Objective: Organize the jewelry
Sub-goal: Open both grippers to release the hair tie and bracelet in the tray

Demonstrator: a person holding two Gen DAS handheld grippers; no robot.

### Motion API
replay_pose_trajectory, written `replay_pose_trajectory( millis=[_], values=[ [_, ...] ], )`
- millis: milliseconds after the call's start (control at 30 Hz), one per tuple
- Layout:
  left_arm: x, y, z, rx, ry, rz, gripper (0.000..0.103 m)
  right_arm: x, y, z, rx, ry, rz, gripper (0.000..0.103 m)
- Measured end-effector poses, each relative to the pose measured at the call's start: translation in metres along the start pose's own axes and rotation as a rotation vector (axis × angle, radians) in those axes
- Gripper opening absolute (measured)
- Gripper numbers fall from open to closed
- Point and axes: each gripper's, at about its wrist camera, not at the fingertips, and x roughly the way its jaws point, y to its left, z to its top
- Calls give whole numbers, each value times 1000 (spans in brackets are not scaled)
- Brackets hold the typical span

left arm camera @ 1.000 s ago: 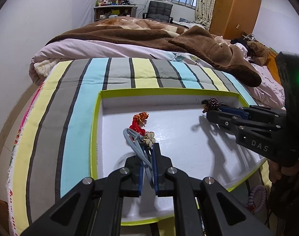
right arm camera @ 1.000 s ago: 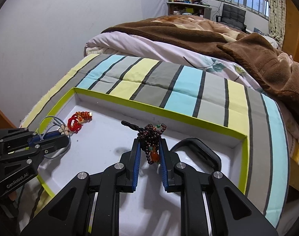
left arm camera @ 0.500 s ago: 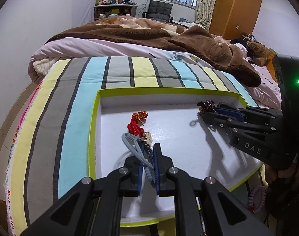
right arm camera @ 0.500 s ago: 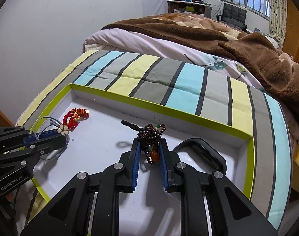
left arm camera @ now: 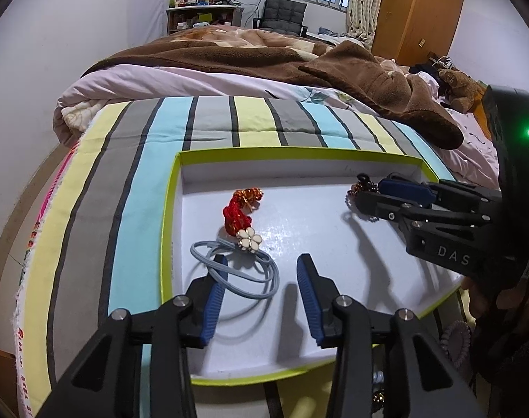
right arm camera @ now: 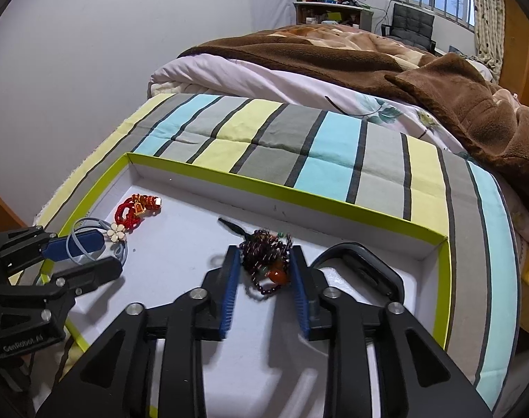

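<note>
Inside white tray with green rim [left arm camera: 341, 155], lift both opening grippers [left arm camera: 261, 278] [right arm camera: 262, 271] straight up, leaving let-go blue cord loop with flower [left arm camera: 236, 268] and dark bead string [right arm camera: 266, 257] flat.

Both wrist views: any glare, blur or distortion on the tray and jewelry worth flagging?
Left wrist view: a speckled glare patch on the white tray floor beside the flower charm, hard gripper shadows, straight tray edges bowed by the fisheye. Right wrist view: the dark bead bracelet is smeared by motion blur, the red cord bracelet is sharp, dark vignette in the corners.
</note>
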Motion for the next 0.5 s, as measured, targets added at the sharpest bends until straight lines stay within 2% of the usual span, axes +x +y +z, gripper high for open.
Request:
replay_pose_trajectory(
  millis=[33,100,167,500],
  values=[
    [-1,0,-1,-2,3,3,43,-1,0,0,1,-2,-1,43],
    [-4,-1,-2,3,-2,18,45,-3,1,0,2,-8,-6,43],
    [-8,-2,-2,9,-7,22,51,-5,2,0,3,-10,-3,43],
    [-25,-3,-8,-6,-31,21,52,-22,10,-5,14,-45,13,43]
  ],
)
